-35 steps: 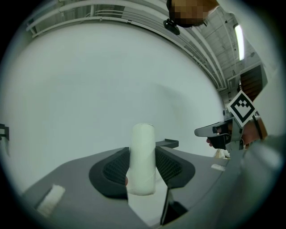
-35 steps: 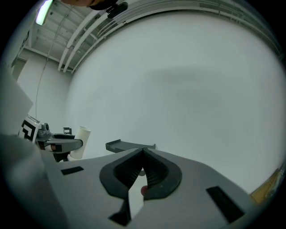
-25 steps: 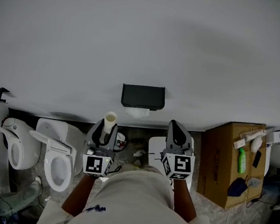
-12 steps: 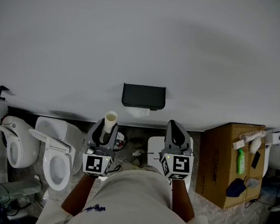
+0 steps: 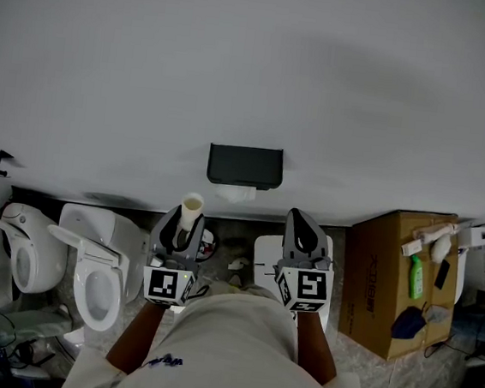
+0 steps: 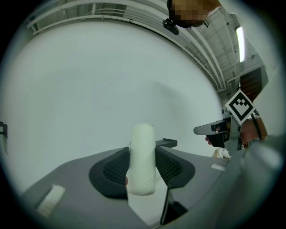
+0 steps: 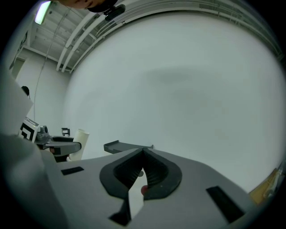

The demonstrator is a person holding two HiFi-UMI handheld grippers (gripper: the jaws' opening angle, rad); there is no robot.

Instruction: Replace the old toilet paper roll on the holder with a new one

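old roll tube (image 6: 142,157): below and left of the black holder (image 5: 245,165), standing up in the left tool (image 5: 182,226) | feel: likely light, thin card, easy to squash, so hold its middle softly | right tool (image 7: 143,154): closed tight, holds nothing, below the holder

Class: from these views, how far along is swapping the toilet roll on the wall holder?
Done, it seems: a bare cream tube, likely the old core, stands clamped in the left gripper, off the black holder. In hand: that tube; the right gripper is shut, empty. Left: no new roll in either gripper; whether the white bit under the holder is paper, I cannot tell.
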